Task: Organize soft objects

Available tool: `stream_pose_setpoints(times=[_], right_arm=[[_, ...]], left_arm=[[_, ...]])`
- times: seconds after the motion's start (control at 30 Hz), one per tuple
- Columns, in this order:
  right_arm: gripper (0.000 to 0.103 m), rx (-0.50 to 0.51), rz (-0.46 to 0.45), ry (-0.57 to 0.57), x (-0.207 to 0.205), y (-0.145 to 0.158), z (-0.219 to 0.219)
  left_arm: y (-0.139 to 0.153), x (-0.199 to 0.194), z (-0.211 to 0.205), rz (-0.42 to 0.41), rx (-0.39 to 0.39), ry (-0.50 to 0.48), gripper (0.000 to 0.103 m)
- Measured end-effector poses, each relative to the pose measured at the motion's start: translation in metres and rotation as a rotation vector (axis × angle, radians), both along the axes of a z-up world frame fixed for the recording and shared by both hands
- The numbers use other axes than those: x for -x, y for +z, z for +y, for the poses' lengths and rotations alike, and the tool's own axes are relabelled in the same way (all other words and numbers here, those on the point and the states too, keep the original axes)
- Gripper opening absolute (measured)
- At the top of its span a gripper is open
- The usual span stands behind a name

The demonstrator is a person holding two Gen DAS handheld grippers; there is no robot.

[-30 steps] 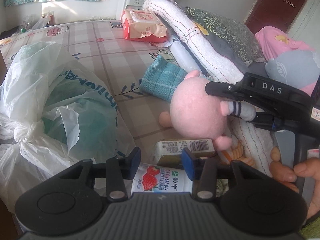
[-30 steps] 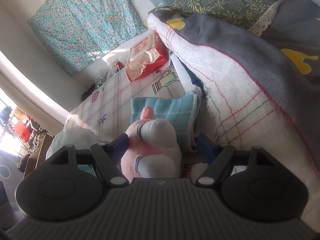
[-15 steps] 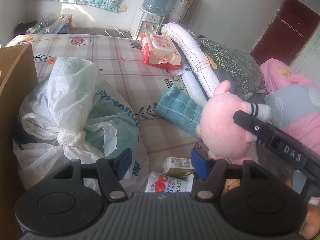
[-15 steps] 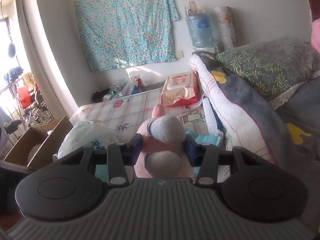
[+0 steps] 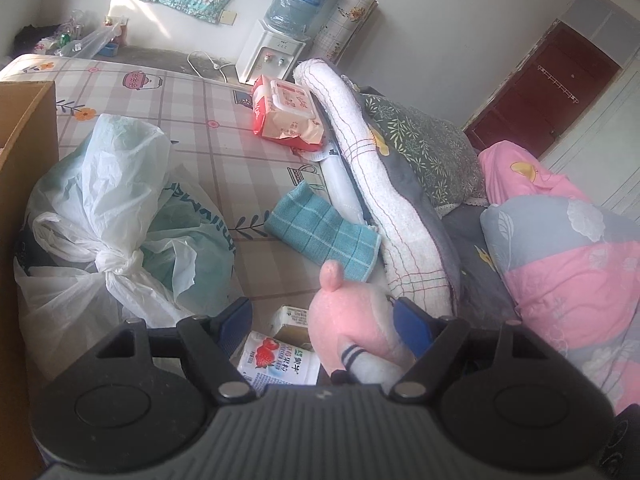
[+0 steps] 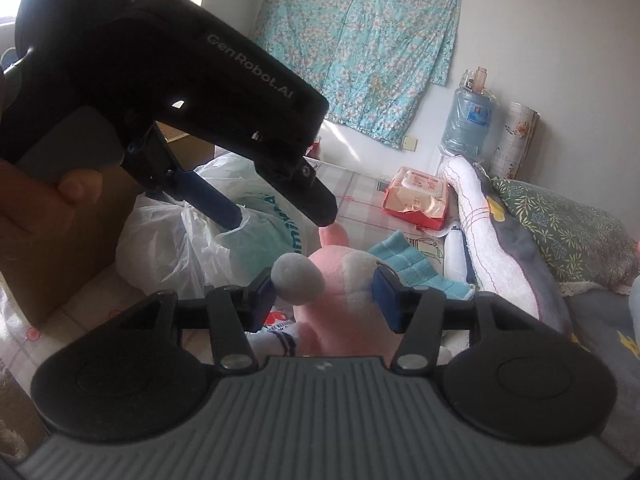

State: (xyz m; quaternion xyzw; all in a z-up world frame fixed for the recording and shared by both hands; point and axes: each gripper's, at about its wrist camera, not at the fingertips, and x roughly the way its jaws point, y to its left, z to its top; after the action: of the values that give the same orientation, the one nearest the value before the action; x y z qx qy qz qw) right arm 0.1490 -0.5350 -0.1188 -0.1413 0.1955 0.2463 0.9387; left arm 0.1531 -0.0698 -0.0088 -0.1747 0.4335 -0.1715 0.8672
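Note:
A pink plush toy [image 6: 336,280] with grey-white feet hangs between the pads of my right gripper [image 6: 324,292], above the checked bed sheet. The pads touch it on both sides while the jaws are opening. My left gripper [image 6: 278,220], held in a hand, reaches in from the upper left, just above the toy. In the left wrist view the plush [image 5: 348,316] sits between the fingers of the left gripper [image 5: 322,312], close to the right pad. Those jaws are opening and do not press on it. A teal checked towel [image 5: 324,232] lies on the sheet beyond.
A cardboard box [image 5: 24,152] stands at the left edge, with tied plastic bags [image 5: 112,208] beside it. Two drink cartons [image 5: 280,356] lie under the left gripper. A wipes pack [image 5: 288,116], a rolled white blanket [image 5: 376,184], a pillow and a pink quilt [image 5: 568,264] fill the right.
The right gripper rolled level, lifted the plush off the bedding and carried it left to the left gripper. The left gripper rose and opened wider; the plush now sits between its fingers.

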Motion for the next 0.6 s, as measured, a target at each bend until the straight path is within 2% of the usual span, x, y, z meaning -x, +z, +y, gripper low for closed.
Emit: stream_pose_setpoints(times=[0.13,0.27,0.43,0.6], right_arm=[[0.065,-0.093,0.042,0.041,0.006,-0.001,-0.01],[0.066,-0.189,0.078,0.099,0.017,-0.003,-0.018],[0.066,-0.234,0.091,0.114,0.027,-0.006,-0.021],[0.066,-0.276,0.11,0.1,0.028,-0.006,-0.03]], left_arm=[[-0.008,0.002,-0.005,0.019,-0.018,-0.021,0.079],[-0.013,0.001,-0.01,0.033,-0.015,-0.046,0.079],[-0.02,-0.001,-0.019,0.024,-0.047,-0.063,0.079],[-0.024,-0.006,-0.02,0.025,-0.03,-0.07,0.08]])
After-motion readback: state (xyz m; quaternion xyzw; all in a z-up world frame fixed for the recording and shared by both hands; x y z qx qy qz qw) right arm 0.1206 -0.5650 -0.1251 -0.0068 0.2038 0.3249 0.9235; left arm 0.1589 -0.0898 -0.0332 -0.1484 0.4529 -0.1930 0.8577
